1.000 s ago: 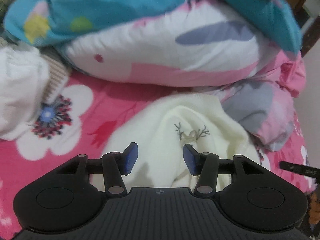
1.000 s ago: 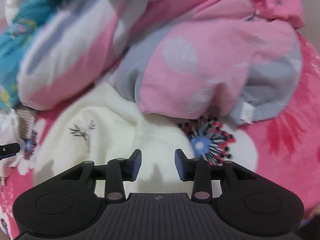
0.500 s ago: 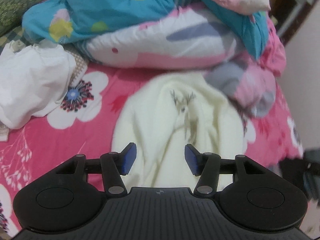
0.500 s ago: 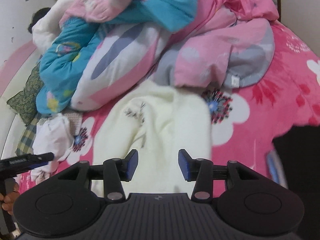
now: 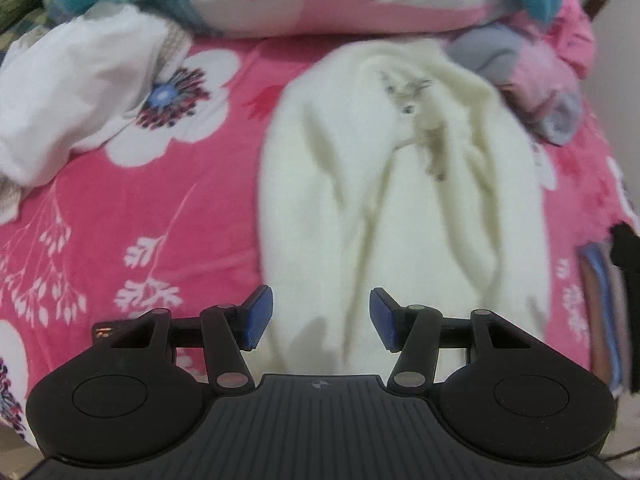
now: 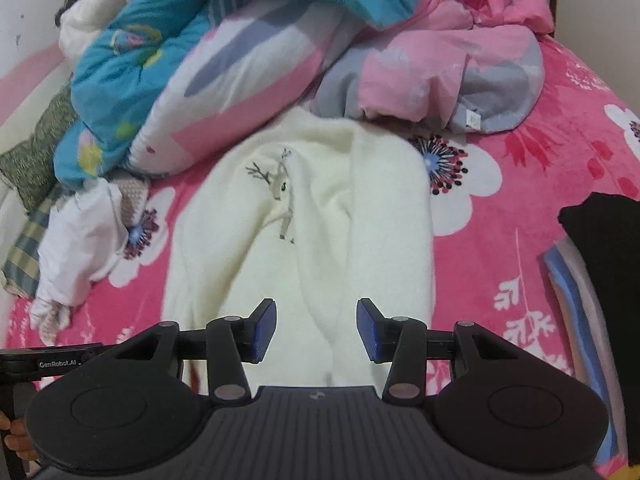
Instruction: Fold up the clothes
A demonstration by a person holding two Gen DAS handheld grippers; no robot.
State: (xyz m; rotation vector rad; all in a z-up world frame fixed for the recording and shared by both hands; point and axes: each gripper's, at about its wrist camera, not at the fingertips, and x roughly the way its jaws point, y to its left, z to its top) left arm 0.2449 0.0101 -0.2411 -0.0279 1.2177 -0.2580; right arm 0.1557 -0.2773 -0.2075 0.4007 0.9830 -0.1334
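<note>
Cream sweater, deer motif, lies lengthwise on the pink floral bedspread, sides turned inward, further folds judged outstanding. Left gripper and right gripper hover above its near end, jaws parted, empty.

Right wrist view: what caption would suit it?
Open claw above a cream deer sweater on a pink floral bedspread.

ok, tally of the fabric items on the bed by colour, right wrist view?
Cream: 1, the deer sweater
White: 1, crumpled garment
Teal: 1, patterned quilt
Pink, white and grey: 1, quilt pile
Black: 1, cloth at the right edge
Total: 5, all lying on the pink floral bedsheet.
</note>
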